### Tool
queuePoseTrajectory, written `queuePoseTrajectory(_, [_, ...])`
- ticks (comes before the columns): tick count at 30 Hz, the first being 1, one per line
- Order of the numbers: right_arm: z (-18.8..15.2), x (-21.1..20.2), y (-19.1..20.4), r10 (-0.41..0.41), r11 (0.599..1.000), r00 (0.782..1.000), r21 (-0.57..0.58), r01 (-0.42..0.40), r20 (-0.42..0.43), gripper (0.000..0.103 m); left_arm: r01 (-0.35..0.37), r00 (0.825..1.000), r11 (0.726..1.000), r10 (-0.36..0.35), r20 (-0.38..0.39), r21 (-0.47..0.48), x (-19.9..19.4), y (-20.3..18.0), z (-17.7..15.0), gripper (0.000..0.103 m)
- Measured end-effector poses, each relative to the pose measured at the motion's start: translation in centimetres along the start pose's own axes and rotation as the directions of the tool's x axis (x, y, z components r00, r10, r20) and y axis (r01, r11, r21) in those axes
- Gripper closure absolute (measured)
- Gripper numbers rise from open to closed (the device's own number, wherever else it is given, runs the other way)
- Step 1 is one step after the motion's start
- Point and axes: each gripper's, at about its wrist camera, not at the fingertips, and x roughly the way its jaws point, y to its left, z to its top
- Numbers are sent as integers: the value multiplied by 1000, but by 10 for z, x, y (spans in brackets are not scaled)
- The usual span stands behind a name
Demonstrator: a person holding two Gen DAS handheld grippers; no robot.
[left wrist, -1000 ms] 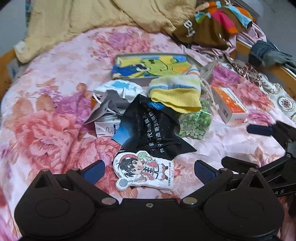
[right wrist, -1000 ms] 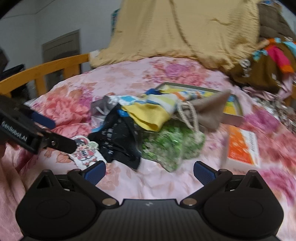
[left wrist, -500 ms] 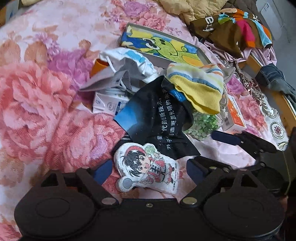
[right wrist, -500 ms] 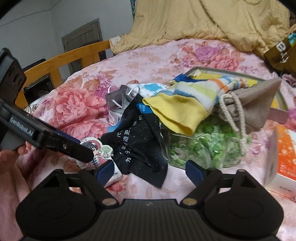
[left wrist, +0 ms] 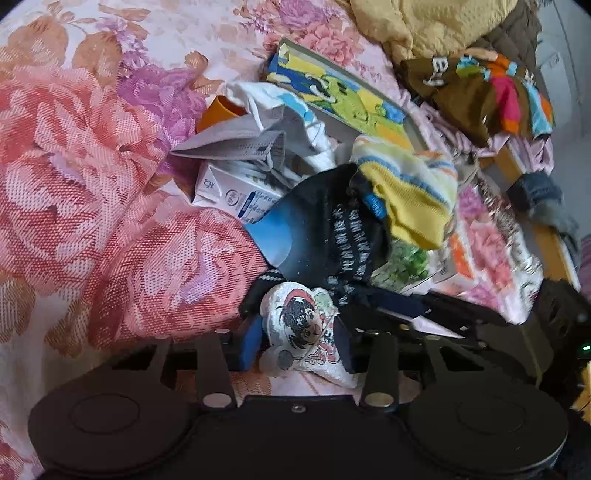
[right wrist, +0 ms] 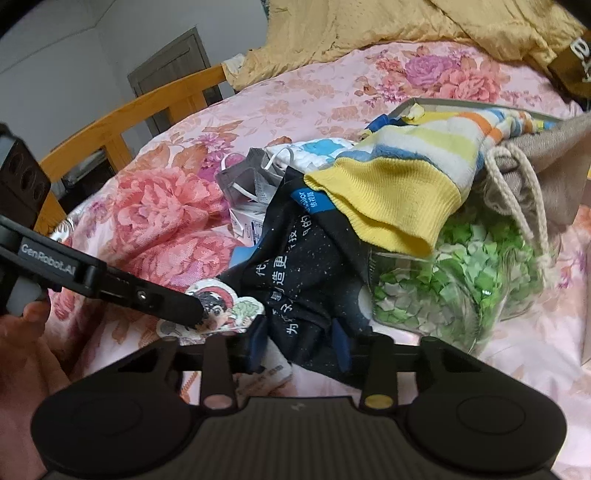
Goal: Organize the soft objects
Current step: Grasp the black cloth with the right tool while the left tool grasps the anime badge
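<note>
Pink flowered bedding (left wrist: 92,206) covers the bed where everything lies, with a yellow blanket (right wrist: 369,29) heaped at the far side and a wooden rail (right wrist: 122,118) behind. A second ago both tongs stood wide and hovered short of the pile; now both have come down into its near edge, and their jaws are closing.

Between the blue pads of the left tongs (left wrist: 295,345) sits the small cartoon pillow (left wrist: 306,325), white with a printed figure. The pads stand at its two sides and seem to touch it already, and the pillow is a little bunched there. In the right wrist view one dark finger of the left tongs lies across the pillow's face.

The right tongs (right wrist: 299,345) have the hem of the black printed cloth (right wrist: 306,273) between their pads; the cloth hangs down through the gap and the pads appear to press its folds. Beyond these tongs the cloth runs up under the striped yellow sock (right wrist: 399,184), and to their right a clear bag of green paper stars (right wrist: 454,280) lies close.

So I judge that the reaching is finished and the grasping is nearly complete: two soft things are being taken at once. Lifting the cloth may drag the sock with it.
</note>
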Motion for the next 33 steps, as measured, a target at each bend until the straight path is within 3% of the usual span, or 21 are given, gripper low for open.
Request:
queuePoseTrajectory(3, [0,-1,-4,0,1000,1000,23,0,2,71,50,999,998,-50,11,-23,-2,1,0,60])
queuePoseTrajectory(11, [-1,-1,-10,-22,998,1000,62,22,6,80,102,994,995,-102,-32,-9,13,-6,-2,53])
queuePoseTrajectory(18, [0,2,-14,-57,995,998,89,55,14,80,147,988,989,-147,-51,2,22,-9,-3,52])
queuePoseTrajectory(29, [4,6,-35,39,978,999,205,-42,22,80,162,983,987,-162,-91,-6,33,-11,-6,37])
queuePoseTrajectory(31, [3,9,-40,60,970,998,233,-62,15,80,173,979,985,-172,-105,-2,36,-12,-8,39])
queuePoseTrajectory(33, [1,12,-44,96,960,995,264,-94,6,78,187,977,982,-183,-114,27,38,-15,-9,58])
